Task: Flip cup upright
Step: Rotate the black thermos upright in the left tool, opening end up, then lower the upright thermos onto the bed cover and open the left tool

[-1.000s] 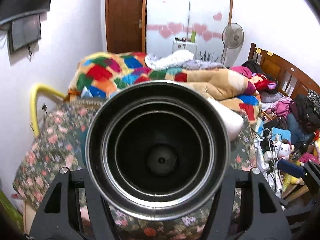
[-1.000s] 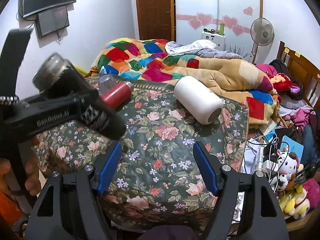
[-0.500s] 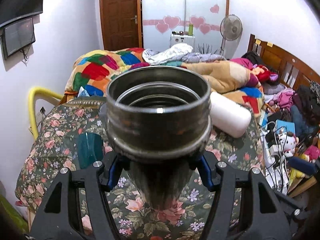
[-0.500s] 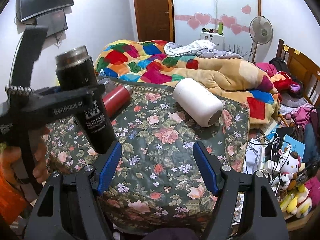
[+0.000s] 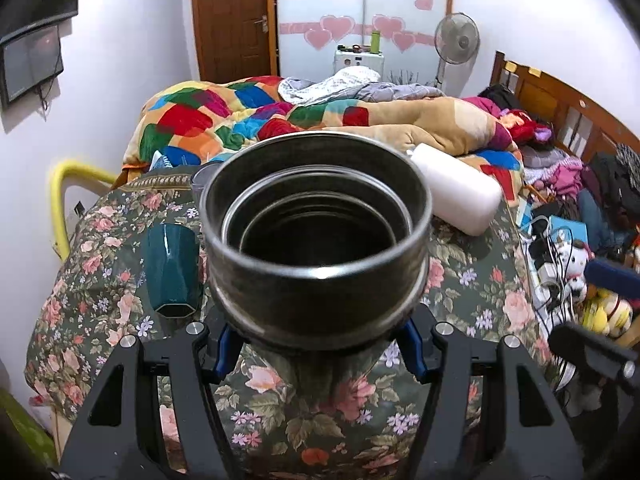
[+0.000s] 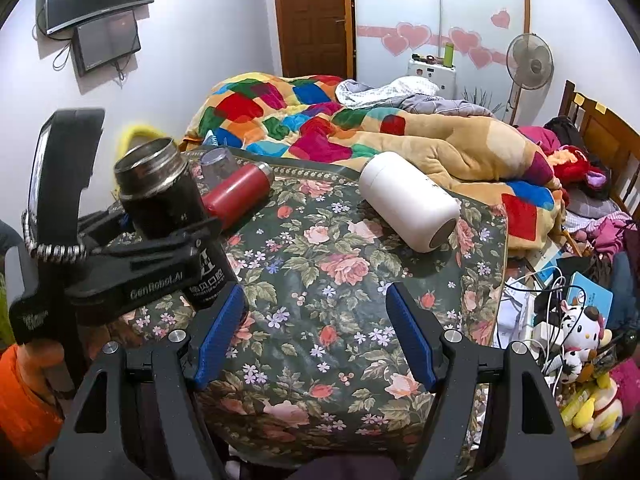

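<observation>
Lowered since earlier, one black cup (image 6: 160,196) in left gripper (image 5: 316,354)

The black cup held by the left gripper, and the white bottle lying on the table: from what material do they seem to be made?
Black cup: probably metal. Its bare rim is dull grey steel with a small glint, and its body has a matte black coat with white print.
White bottle: smooth matte white; plastic or coated metal, I cannot tell which.
</observation>
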Motion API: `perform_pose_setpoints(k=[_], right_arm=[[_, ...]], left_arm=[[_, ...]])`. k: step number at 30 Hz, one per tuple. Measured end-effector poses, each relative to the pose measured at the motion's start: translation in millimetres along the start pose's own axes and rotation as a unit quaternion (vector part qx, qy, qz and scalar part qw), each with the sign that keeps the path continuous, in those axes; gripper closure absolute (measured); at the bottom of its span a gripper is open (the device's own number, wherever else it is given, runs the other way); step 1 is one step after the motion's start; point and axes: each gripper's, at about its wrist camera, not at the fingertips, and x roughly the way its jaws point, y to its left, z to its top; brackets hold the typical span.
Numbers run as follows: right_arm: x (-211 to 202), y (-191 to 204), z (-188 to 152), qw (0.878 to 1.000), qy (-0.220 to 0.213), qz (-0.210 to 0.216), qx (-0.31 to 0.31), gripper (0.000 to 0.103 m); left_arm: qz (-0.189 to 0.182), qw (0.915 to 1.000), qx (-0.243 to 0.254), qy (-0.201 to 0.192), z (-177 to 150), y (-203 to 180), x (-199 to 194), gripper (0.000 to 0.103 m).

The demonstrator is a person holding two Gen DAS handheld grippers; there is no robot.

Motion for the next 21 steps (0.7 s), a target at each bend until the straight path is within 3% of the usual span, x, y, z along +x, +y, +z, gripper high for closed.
perform_pose_setpoints(k=[8, 14, 21], right_arm=[[-11.4, 4.8, -1.7, 1.000, -0.007, -0.004, -0.001, 0.033], [-32.2, 10.1, -2.5, 1.000, -0.024, -0.007, -0.002, 0.033], [-79.1, 20.0, 4.3, 0.996, -0.084, -0.007, 0.000, 0.033]], left_arm=[[-0.007, 0.9998, 0.006, 0.015, -5.0, 1.7, -8.5, 0.039], [-0.014, 0.9998, 0.010, 0.006, -7.6, 1.2, -36.6, 0.032], [-0.022, 0.9964, 0.018, -0.080, -0.4, 8.2, -122.7, 0.029]])
